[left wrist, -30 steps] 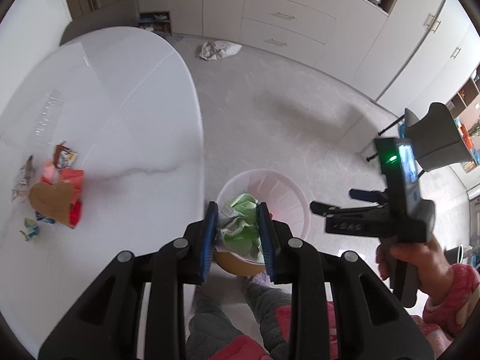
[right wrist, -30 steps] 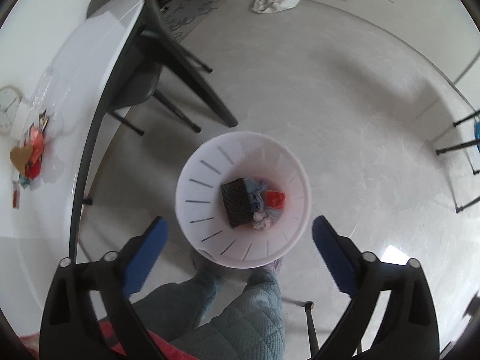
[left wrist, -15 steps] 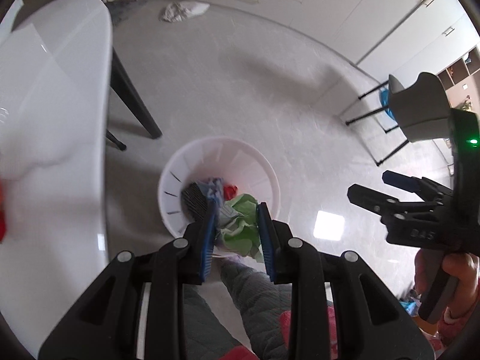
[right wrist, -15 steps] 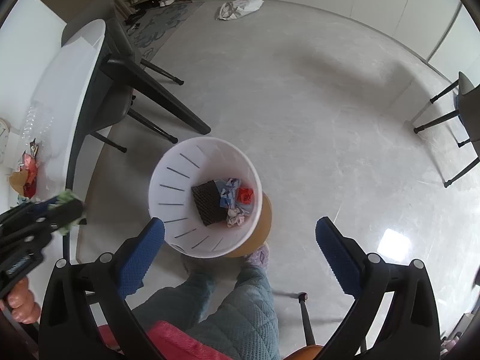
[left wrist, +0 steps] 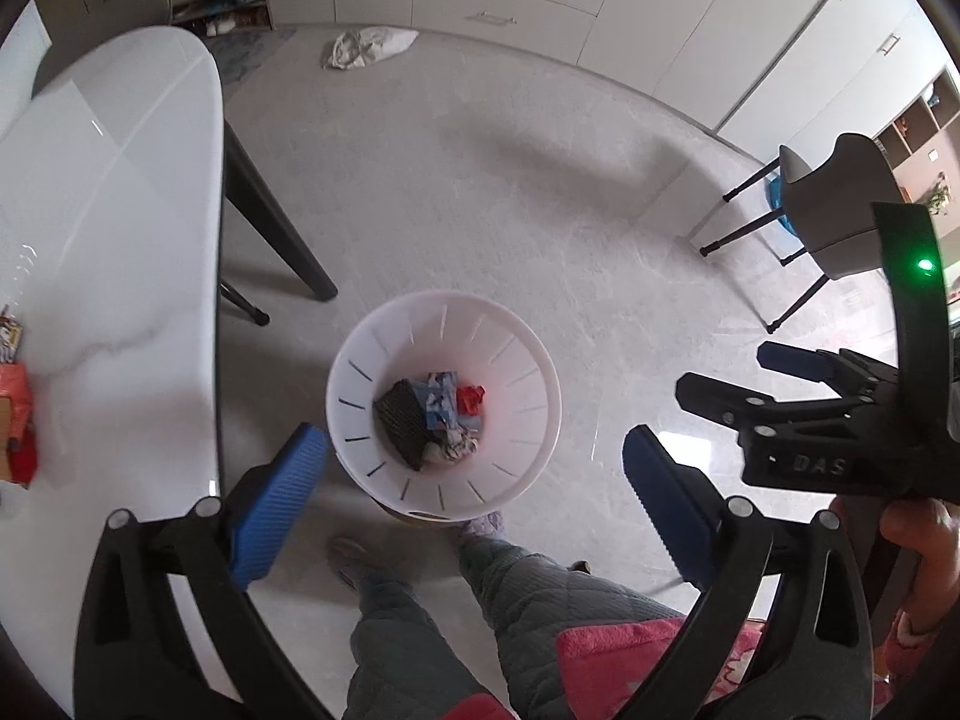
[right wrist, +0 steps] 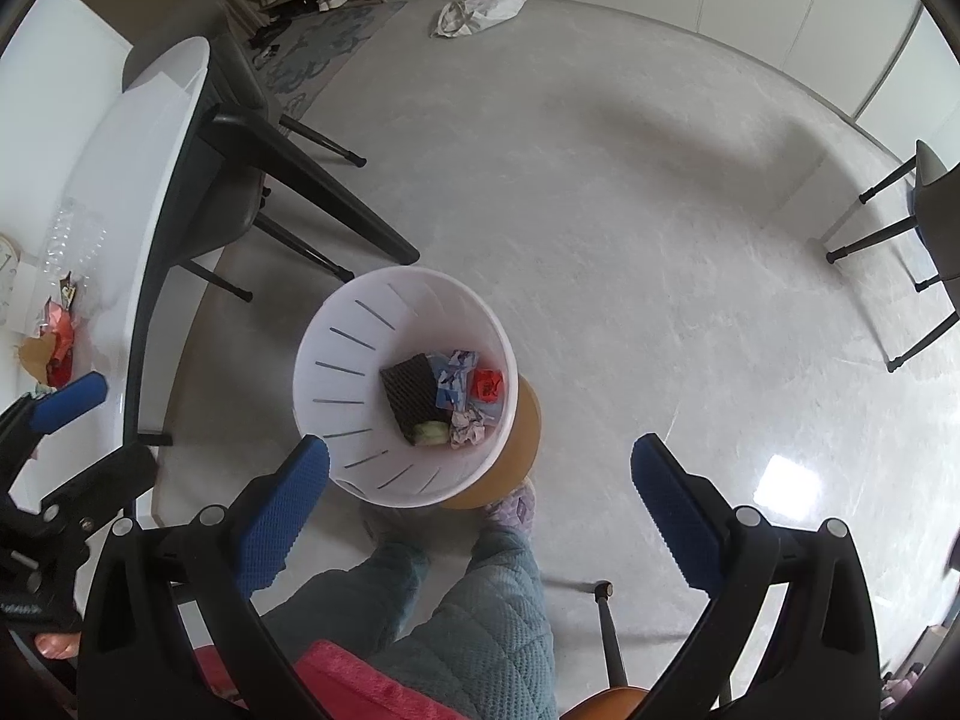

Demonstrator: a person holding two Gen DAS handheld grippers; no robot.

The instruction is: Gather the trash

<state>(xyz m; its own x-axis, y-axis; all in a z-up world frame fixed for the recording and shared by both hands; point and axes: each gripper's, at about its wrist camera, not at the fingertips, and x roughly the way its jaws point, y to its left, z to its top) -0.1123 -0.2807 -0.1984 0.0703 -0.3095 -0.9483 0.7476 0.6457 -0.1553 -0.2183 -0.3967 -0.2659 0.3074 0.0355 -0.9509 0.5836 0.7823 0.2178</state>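
Trash sits at the bottom of the white bin (left wrist: 528,420), which stands on the floor straight below and ahead of my left gripper (left wrist: 474,480); that gripper hangs above it with its blue pads spread wide and nothing between them. Inside the bin I can make out a dark ribbed piece (left wrist: 403,423), a blue and white wrapper (left wrist: 441,399), a red scrap (left wrist: 471,399) and a crumpled pale wrapper (right wrist: 468,429), with a bit of pale green (right wrist: 431,433) beside the dark piece in the right wrist view. My right gripper (right wrist: 480,474) is also above the bin (right wrist: 336,360), spread just as wide and empty, and it shows off to the right of my left one (left wrist: 774,384). The bin rests on a round tan base (right wrist: 522,444), touching the toes of my slippers (right wrist: 513,504). More trash (right wrist: 54,348) lies on the white bench (right wrist: 150,138) to the far left of both grippers: red and brown wrappers near its edge, with a clear plastic bottle (right wrist: 72,240) just beyond them. A white bag (left wrist: 366,48) lies on the floor well ahead, near the cabinets.
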